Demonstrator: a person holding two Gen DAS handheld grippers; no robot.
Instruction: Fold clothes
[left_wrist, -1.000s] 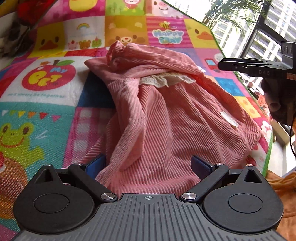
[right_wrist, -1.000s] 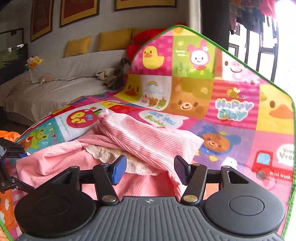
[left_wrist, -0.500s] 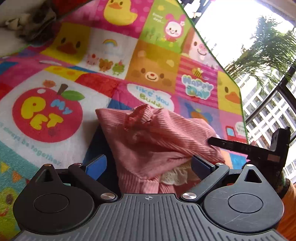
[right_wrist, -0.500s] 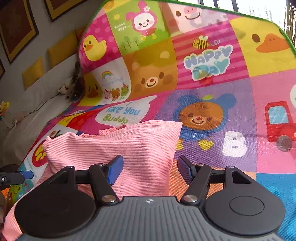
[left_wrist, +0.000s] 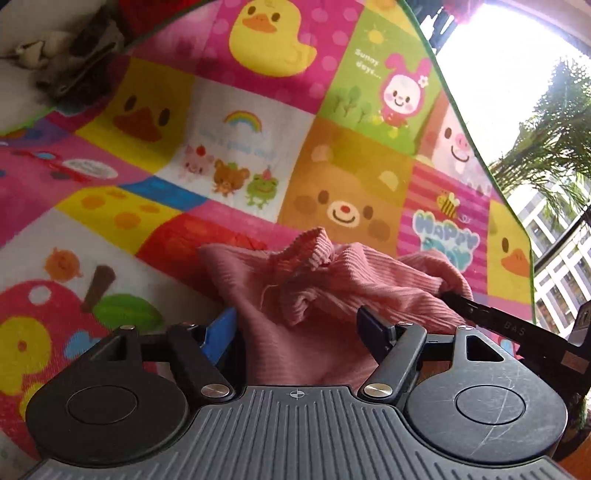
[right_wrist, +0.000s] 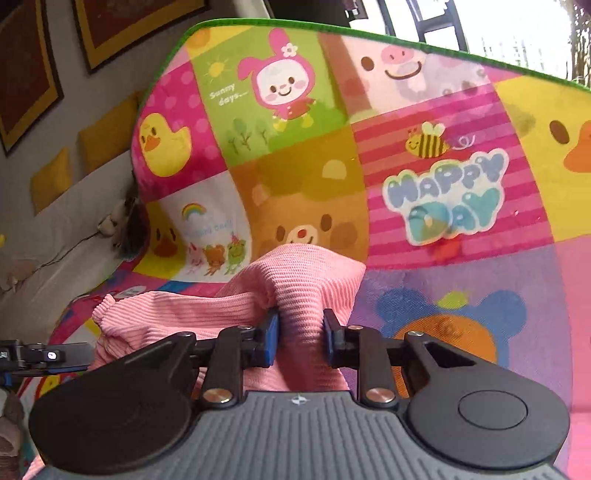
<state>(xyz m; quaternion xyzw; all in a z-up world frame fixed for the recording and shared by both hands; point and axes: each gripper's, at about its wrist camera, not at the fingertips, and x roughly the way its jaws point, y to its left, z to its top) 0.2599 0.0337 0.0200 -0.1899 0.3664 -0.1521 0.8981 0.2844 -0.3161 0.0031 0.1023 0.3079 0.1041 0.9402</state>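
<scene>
A pink ribbed garment (left_wrist: 314, 291) lies bunched on a colourful cartoon play mat (left_wrist: 258, 147). My left gripper (left_wrist: 297, 328) is open, its fingers on either side of the bunched fabric near a gathered cuff. In the right wrist view the same garment (right_wrist: 295, 291) is pinched between my right gripper's (right_wrist: 300, 332) blue pads, which are shut on a fold of it at its right corner. The right gripper also shows at the right edge of the left wrist view (left_wrist: 498, 325). The left gripper shows at the left edge of the right wrist view (right_wrist: 44, 356).
The mat (right_wrist: 443, 192) covers a raised surface with a green-trimmed edge. A grey sofa with yellow cushions (right_wrist: 51, 181) and soft toys stands behind on the left. Windows and a palm plant (left_wrist: 546, 140) are at the right.
Both grippers have moved forward along the garment toward its far end. The right gripper has closed onto a fold of the pink fabric. The left gripper stays open.
</scene>
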